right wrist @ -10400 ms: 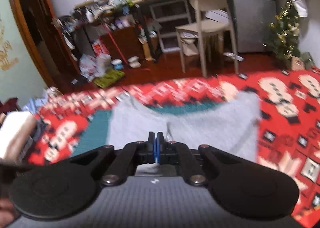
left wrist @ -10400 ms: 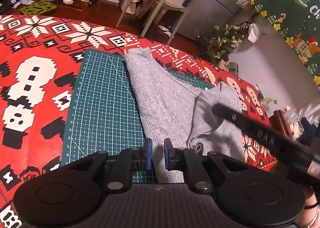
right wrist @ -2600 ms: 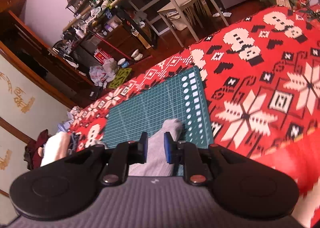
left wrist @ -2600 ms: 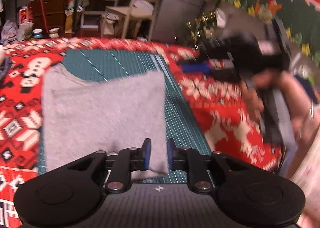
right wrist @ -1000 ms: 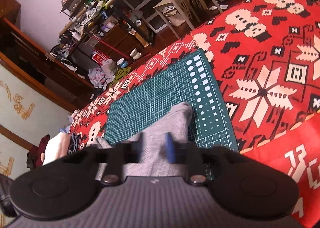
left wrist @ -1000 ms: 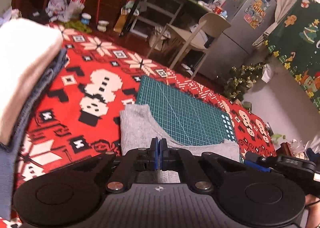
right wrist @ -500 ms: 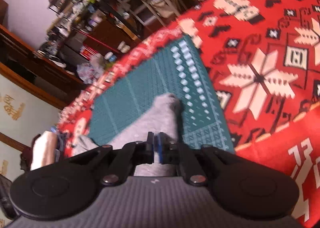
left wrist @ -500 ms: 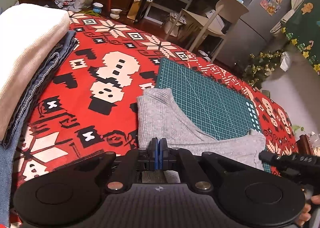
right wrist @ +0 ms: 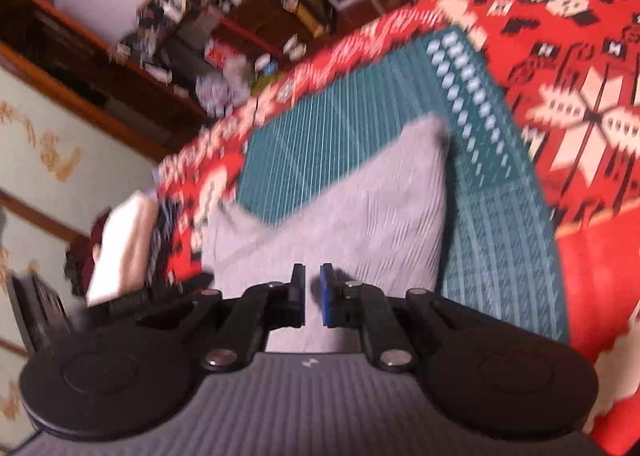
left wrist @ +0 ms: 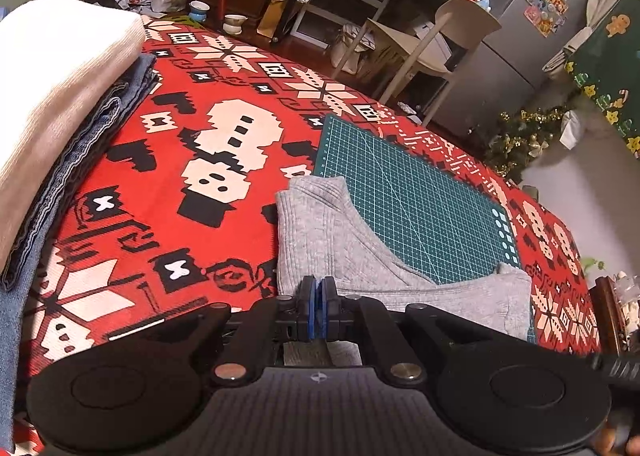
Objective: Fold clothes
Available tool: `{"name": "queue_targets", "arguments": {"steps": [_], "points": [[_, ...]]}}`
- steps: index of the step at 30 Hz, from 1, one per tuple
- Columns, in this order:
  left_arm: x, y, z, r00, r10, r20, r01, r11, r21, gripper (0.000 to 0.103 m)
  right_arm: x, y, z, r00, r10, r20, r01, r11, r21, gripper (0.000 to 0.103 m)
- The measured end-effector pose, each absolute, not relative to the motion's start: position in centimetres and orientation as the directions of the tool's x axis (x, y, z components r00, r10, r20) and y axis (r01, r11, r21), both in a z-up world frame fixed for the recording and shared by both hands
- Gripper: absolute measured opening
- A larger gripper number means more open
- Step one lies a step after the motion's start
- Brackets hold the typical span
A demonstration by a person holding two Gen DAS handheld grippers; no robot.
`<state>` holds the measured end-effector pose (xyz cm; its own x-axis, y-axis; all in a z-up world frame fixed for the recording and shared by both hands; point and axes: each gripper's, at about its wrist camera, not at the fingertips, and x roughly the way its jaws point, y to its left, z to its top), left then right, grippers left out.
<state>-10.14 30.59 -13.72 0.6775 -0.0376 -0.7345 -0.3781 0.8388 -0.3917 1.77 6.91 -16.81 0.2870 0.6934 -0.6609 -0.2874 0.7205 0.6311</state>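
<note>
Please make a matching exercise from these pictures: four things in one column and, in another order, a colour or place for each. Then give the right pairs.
Things:
1. garment
2. cutting mat
3. towel
4. chair

Descriptions:
A. green with a grid
B. grey, lying partly on the mat
C. white, on top of the folded pile
D. beige, standing on the floor beyond the red cloth

Pairs: 1-B, 2-A, 3-C, 4-D

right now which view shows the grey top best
The left wrist view: the grey top is sharp there, its ribbing and both ends clear, lying half on the green mat. The right wrist view shows it larger but smeared by motion blur.
</note>
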Motion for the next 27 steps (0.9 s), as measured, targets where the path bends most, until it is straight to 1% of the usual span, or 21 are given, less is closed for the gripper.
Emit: {"name": "queue_targets", "arguments": {"steps": [2,4,10,15,18,24,27], "points": [[-10.2,30.6,-13.7,0.679,-0.038,-0.733,-0.379,0.837,-0.394,0.004,1.2,7.9,-17.6,0.265,0.675,-0.689,-0.299,0.737,0.606,0.009],[-10.3,30.7,-13.7,0.682,-0.042,-0.730,-0.377,0.835,-0.401,0.004,0.9,8.5,-17.5,0.266,0.673,-0.690,-0.315,0.738,0.597,0.010],[-11.9,31.4,-13.0,0.690,-0.088,-0.718,-0.385,0.796,-0.467,0.006,-1.5,9.5,-15.7,0.234,0.717,-0.656,-0.377,0.689,0.618,0.010],[-14.0,31.0,-12.1,0.683,-0.096,-0.724,-0.385,0.795,-0.469,0.007,-4.0,12.1,-16.5,0.152,0.686,-0.712,-0.420,0.696,0.582,0.010],[-15.3,30.7,-12.0,0.686,-0.129,-0.716,-0.378,0.778,-0.502,0.007,-5.2,12.8,-16.7,0.156,0.667,-0.728,-0.446,0.706,0.551,0.010],[-17.2,29.3,-12.3,0.673,-0.202,-0.712,-0.346,0.764,-0.544,0.008,-7.0,13.3,-15.5,0.168,0.699,-0.695,-0.498,0.668,0.552,0.010],[-17.1,28.7,-12.4,0.669,-0.224,-0.709,-0.329,0.765,-0.553,0.008,-7.1,14.8,-17.0,0.120,0.675,-0.728,-0.493,0.677,0.546,0.009]]}}
